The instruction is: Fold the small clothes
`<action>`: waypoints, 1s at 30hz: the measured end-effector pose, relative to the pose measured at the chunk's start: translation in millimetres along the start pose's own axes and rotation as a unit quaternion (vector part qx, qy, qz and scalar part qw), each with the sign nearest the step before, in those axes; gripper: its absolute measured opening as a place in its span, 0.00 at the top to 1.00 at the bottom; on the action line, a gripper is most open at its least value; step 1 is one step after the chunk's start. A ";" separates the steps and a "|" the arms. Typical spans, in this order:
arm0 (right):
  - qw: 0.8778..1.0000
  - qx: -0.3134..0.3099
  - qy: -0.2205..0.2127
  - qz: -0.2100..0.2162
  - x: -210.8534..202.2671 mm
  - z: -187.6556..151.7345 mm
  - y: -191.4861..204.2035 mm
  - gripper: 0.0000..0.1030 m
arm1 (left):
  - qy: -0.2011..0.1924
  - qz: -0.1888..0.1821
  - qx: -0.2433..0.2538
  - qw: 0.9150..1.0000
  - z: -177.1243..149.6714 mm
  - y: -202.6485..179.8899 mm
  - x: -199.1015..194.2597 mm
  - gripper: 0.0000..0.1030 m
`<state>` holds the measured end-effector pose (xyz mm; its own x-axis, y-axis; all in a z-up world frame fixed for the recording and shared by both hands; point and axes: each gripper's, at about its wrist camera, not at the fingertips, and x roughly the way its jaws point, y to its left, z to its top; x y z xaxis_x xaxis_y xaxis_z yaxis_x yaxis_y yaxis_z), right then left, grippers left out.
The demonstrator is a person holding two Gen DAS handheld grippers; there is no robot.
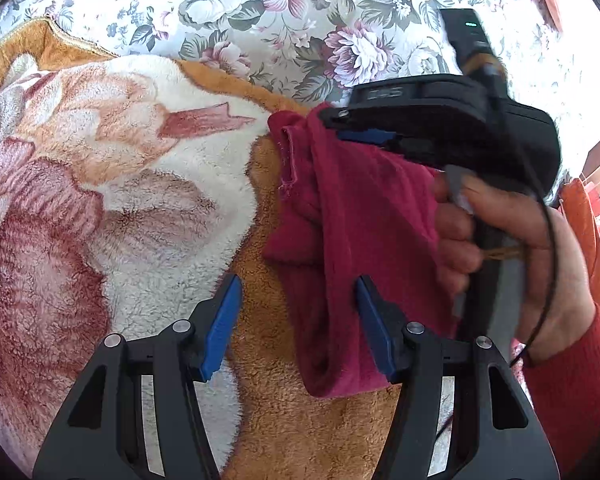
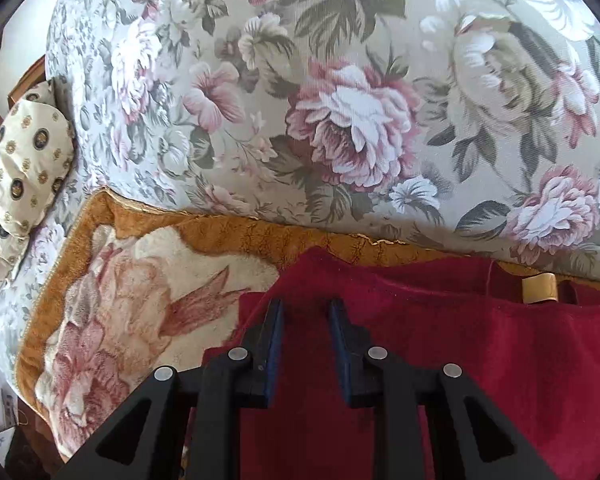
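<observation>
Crimson garment hanging bunched over the plush floral blanket, lifted by its top edge. Spread beneath and behind, a flowered bedspread, with a medallion-print pillow off to one side. Right hand gripping the right gripper, blue pads pinched onto the crimson cloth. Left gripper gaping wide, holding nothing, one blue finger just brushing the hanging fabric. Small gold tag showing at the garment's edge.
</observation>
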<state>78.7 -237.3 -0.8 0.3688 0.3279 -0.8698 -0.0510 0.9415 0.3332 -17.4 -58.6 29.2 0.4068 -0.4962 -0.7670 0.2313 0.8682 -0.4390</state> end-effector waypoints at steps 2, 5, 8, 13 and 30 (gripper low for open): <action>1.000 -0.003 0.012 0.003 15.3 2.6 0.4 0.79 | 0.002 0.001 -0.001 1.000 0.5 0.9 3.8 0.43; 1.000 0.009 0.014 0.018 12.8 10.3 -6.0 0.79 | 0.001 -0.002 -0.001 1.000 0.3 -0.2 4.8 0.41; 1.000 0.004 -0.005 0.019 -12.1 10.3 -8.9 0.79 | 0.002 -0.003 0.000 1.000 -1.0 -0.5 5.0 0.40; 1.000 -0.003 -0.011 0.021 -34.3 -4.7 -7.8 0.79 | -0.004 -0.005 -0.004 1.000 -4.9 -1.2 -1.8 0.40; 0.997 -0.047 0.059 -0.020 -22.5 0.5 43.0 0.54 | -0.008 -0.061 -0.084 0.995 -20.0 4.1 -3.2 0.22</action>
<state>68.7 -204.2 33.3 0.2617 0.2909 -0.9203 -0.1267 0.9556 0.2661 -35.4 -53.5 20.5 0.3989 -0.5972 -0.6959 0.1302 0.7880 -0.6017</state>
